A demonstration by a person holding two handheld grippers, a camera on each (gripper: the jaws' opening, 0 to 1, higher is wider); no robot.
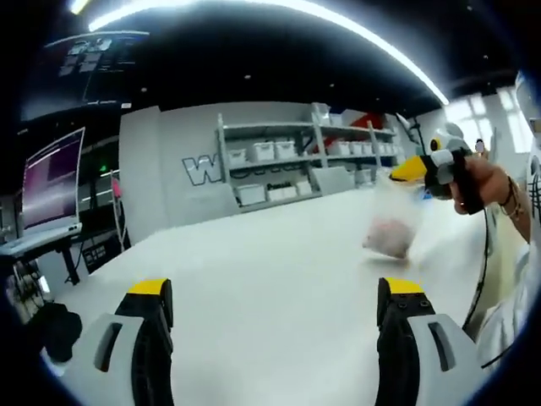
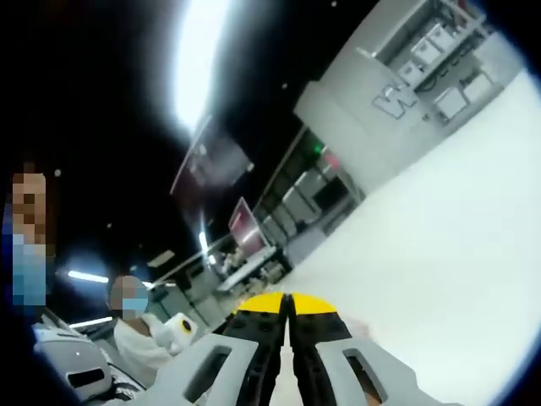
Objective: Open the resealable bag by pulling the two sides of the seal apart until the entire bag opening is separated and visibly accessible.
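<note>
A clear resealable bag point(image 1: 390, 222) with something pink inside hangs blurred above the white table point(image 1: 254, 254), at the right in the left gripper view. A person's hand point(image 1: 482, 182) holds my right gripper point(image 1: 409, 170), whose yellow tips pinch the bag's top edge. In the right gripper view the right gripper point(image 2: 287, 306) has its jaws pressed together, and a faint pink patch point(image 2: 362, 328) shows just beside them. My left gripper point(image 1: 277, 288) is low over the table with its jaws wide apart and nothing between them, well short of the bag.
Grey shelving point(image 1: 287, 161) with white bins lines the far wall behind the table. A monitor point(image 1: 51, 182) stands on a desk at the left. People point(image 2: 135, 326) sit at the lower left of the right gripper view. The table top point(image 2: 456, 237) stretches away to the right.
</note>
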